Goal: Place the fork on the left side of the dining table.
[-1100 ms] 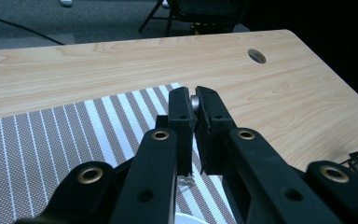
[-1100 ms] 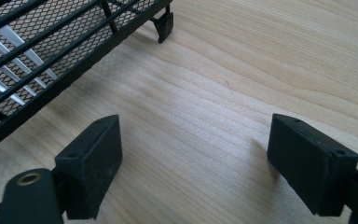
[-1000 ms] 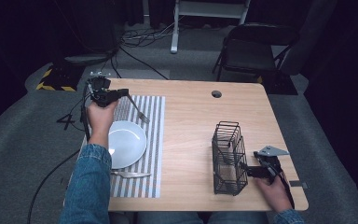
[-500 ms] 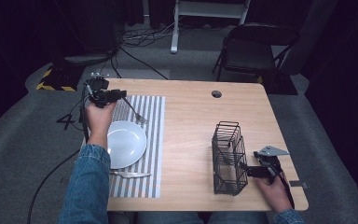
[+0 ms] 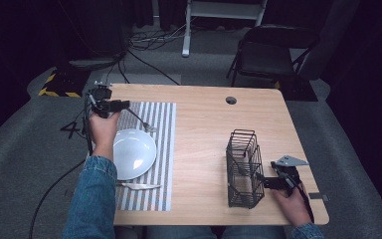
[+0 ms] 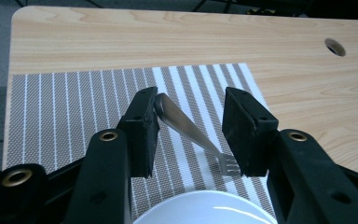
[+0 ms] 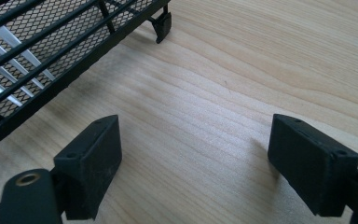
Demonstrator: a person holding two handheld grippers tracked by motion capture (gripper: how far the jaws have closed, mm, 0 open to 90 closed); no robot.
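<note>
Wood-topped counter (image 5: pixel 204 129) in a dark room, grey floor all round, and the action sat on its left side. Nearest the person, a knife (image 5: pixel 138 186) lay on the striped placemat (image 5: pixel 161 149), then the white plate (image 5: pixel 132 152) beyond it. Over on the right, near edge, the right gripper (image 5: pixel 267 182) sat just beside the black wire basket (image 5: pixel 242 168), jaws wide apart over bare wood with nothing between them, well away from the cutlery.

Farther up the mat was the fork (image 6: pixel 193 135), and that was the thing to watch. It lay just beyond the plate's far rim, tines toward the plate and handle running away up the mat, slanted across the stripes. The left gripper (image 6: pixel 191 128) hung right over it, and its jaws had just been opening: they stood apart, the fork lying between them. Its handle end looked to be against the left pad; the tines sat by the right pad, and contact there couldn't be judged. It read as a fork let go. So the long axis ran crosswise between the pads rather than along the gap, and the left hand (image 5: pixel 103 128) was by far the nearer one for any regrasp.
</note>
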